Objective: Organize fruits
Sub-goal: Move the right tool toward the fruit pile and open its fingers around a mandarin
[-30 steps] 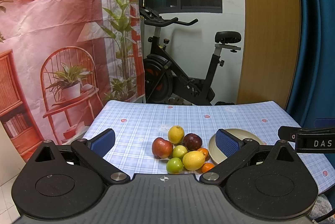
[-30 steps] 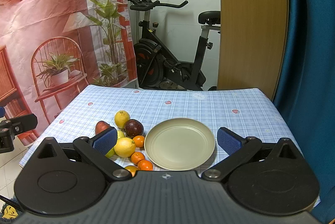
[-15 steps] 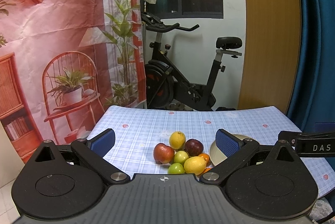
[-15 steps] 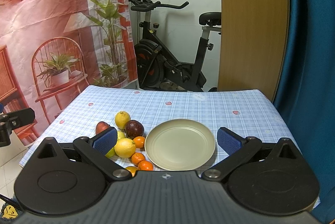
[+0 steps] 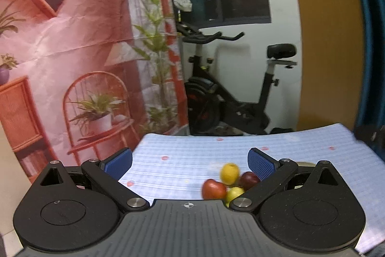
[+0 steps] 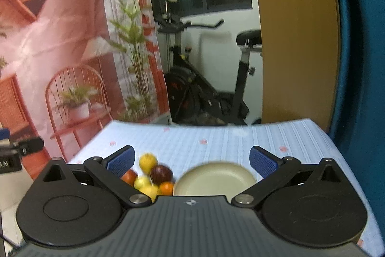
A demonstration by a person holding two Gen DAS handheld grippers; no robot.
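Here the left gripper [image 5: 190, 162] hangs wide open over the table [image 5: 192, 151], empty — the fruits [image 6: 154, 175] cluster toward its near edge, touching one another, just left of the plate [image 6: 216, 176]. The right gripper [image 6: 192, 160] is wide open too, empty.

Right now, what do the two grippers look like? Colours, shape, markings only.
Both match. The left gripper and right gripper each have a matte black ribbed body, two round black side housings with triangular cutouts, black linkage arms on silver pivot screws, and blue textured finger pads. A small white crosshair mark sits at the centre of each body. No cables or sleeves show.
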